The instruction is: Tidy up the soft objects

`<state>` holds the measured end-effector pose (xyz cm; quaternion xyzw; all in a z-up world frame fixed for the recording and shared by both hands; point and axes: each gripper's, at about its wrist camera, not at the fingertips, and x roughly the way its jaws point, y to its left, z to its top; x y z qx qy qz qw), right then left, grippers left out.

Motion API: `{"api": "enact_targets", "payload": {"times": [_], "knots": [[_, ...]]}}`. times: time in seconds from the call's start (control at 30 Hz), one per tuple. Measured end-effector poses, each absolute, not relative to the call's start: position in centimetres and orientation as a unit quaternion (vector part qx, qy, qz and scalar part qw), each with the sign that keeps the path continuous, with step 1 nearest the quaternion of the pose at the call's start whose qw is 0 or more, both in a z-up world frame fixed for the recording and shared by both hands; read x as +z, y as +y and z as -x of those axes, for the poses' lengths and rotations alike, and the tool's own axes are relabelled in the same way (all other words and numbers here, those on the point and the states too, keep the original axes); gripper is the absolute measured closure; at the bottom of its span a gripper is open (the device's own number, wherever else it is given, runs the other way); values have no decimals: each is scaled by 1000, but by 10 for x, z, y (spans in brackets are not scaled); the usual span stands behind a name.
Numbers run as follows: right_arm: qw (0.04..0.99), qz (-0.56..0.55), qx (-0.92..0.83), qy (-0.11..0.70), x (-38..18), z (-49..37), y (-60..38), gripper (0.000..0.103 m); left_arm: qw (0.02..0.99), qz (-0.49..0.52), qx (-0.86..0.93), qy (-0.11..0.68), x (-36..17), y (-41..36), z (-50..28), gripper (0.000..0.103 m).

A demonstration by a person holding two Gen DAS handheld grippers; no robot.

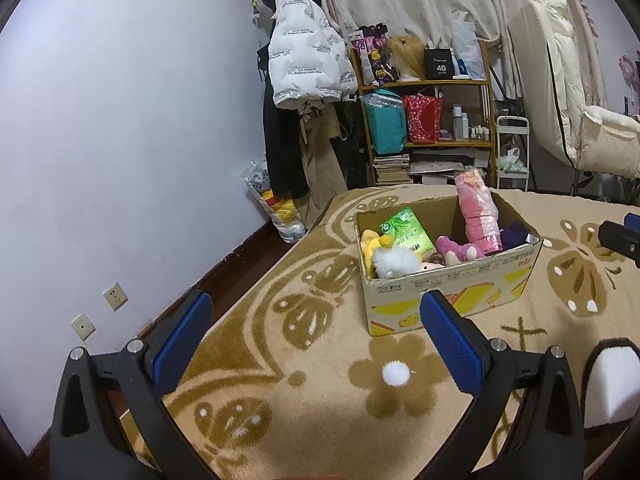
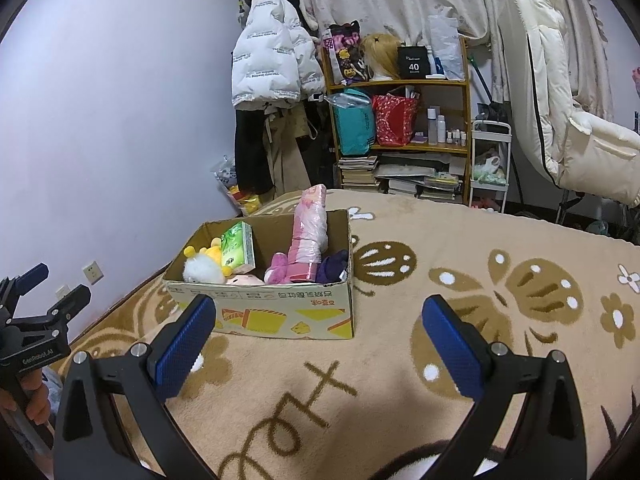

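The left gripper [image 1: 310, 336] and right gripper [image 2: 316, 340] hover over the beige blanket [image 2: 420, 360], fingers spread and empty; the cardboard box [image 2: 280, 304] sits ahead on it, holding plush toys [image 2: 204, 266], a green tissue pack [image 2: 238, 246] and a pink bundle [image 2: 308, 232]

Beyond the far edge of the bed, a white puffer jacket [image 1: 306, 60] hangs against the lilac wall [image 1: 128, 128] on the left, a wooden shelf [image 1: 428, 80] to its right holds a teal bag [image 1: 386, 126], a red bag [image 1: 422, 118] and stacked books [image 1: 392, 170], and a cream coat [image 1: 560, 92] hangs far right.
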<state>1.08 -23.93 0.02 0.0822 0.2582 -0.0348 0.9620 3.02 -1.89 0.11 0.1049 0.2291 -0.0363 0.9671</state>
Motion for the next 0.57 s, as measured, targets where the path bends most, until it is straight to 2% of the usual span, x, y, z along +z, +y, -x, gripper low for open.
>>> {"api": "enact_targets", "payload": {"times": [0.57], "knots": [[962, -82, -36, 257, 0, -10, -239, 0, 966, -106, -45, 232, 2, -21, -29, 0]]}}
